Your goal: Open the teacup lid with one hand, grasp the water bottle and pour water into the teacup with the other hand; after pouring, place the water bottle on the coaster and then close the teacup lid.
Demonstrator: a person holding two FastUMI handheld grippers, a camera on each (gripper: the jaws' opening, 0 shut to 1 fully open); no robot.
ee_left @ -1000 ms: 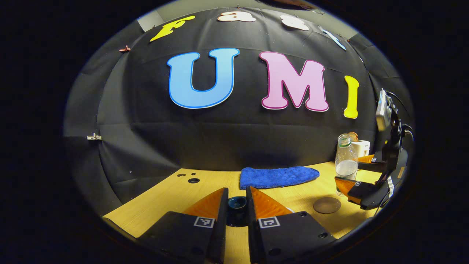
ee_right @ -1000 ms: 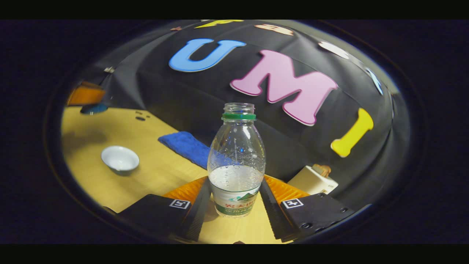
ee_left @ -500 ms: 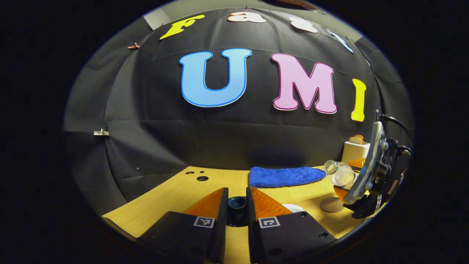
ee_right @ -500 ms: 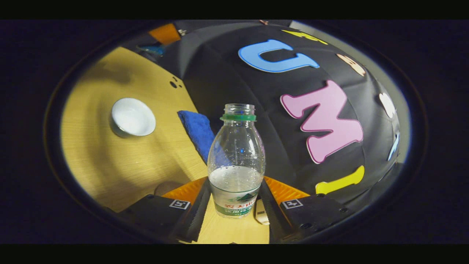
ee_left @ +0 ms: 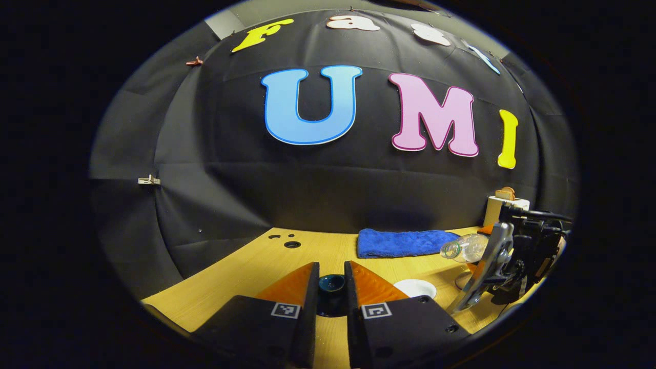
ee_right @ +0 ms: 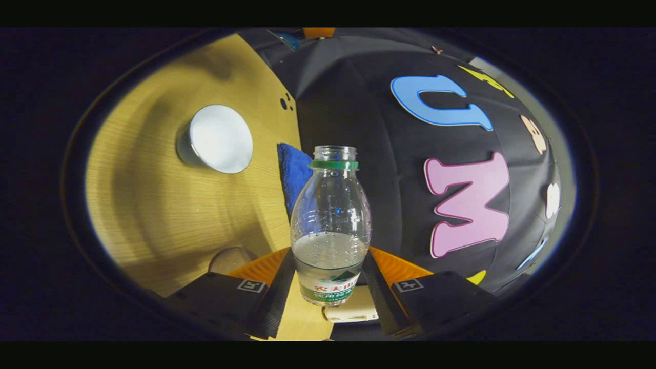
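Note:
My left gripper [ee_left: 331,267] is shut on the dark teal teacup lid [ee_left: 331,284], held above the wooden table [ee_left: 246,271]. The white teacup [ee_left: 415,288] stands uncovered just right of my left fingers; in the right gripper view the teacup [ee_right: 218,138] shows upper left. My right gripper [ee_right: 329,256] is shut on the clear water bottle [ee_right: 330,205], uncapped, with a green neck ring and partly full. In the left gripper view the bottle [ee_left: 464,247] is tipped almost level in the right gripper [ee_left: 476,261], its mouth pointing left, above and right of the cup. The round brown coaster [ee_right: 230,259] lies by my right gripper's left finger.
A folded blue cloth [ee_left: 405,242] lies along the back of the table near the black wall. A white box [ee_left: 505,205] with something brown on top stands at the far right. Small holes [ee_left: 292,244] mark the tabletop at back left.
The right gripper has rolled the bottle from upright to nearly level and carried it left toward the teacup. The left gripper keeps holding the lid in place.

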